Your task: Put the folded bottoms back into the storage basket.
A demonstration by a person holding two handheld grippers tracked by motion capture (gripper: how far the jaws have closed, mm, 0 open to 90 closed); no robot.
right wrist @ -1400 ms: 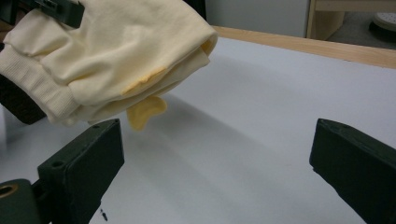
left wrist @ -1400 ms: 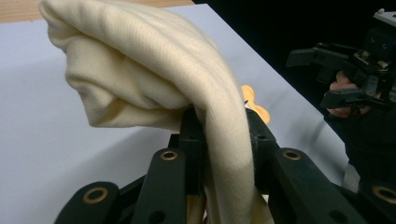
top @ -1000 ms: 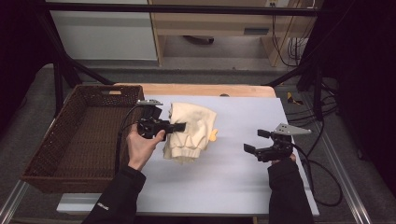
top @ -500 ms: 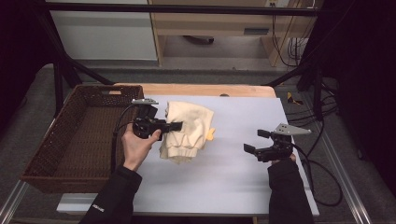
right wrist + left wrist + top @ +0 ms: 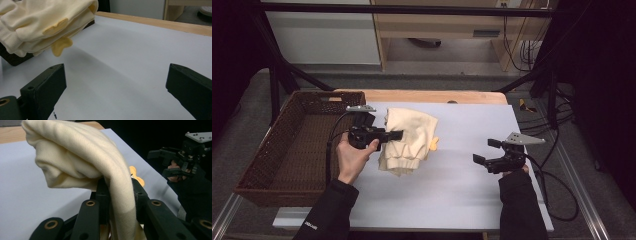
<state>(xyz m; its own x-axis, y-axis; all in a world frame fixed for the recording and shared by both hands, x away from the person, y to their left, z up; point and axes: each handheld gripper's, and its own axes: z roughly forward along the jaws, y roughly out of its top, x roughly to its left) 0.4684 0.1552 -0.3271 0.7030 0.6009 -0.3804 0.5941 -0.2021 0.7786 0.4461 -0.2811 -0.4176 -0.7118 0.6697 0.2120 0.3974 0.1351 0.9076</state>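
The folded cream-yellow knit garment with ribbed cuffs hangs bunched from your left tool, lifted at its left edge while its lower ribbed end droops toward the white surface. In the left gripper view the fabric drapes over and runs down between the two black jaws, which pinch a thick fold of it, so the tool is clamped on the cloth. A small orange-yellow patch sticks out at the garment's 3 o'clock side; the right gripper view shows it dangling just under the layered edges, above the surface.

In the high view the garment sits at about 11 o'clock from the centre of the surface. Your left tool meets it from 9 o'clock, jaws pointing level toward 3 o'clock. Your left hand wraps the tool's body from below, the dark-sleeved forearm rising from 6 o'clock and leaning slightly toward 12.

The dark brown woven wicker basket stands just beside that hand, at 9 o'clock of the garment, on the surface's left edge.

Your right tool is well apart from the garment, at its 4 o'clock, jaws aimed toward 9 o'clock. Its jaws stand wide apart with only bare surface between them. The right hand grips it from behind, the sleeve coming up from 6 o'clock.
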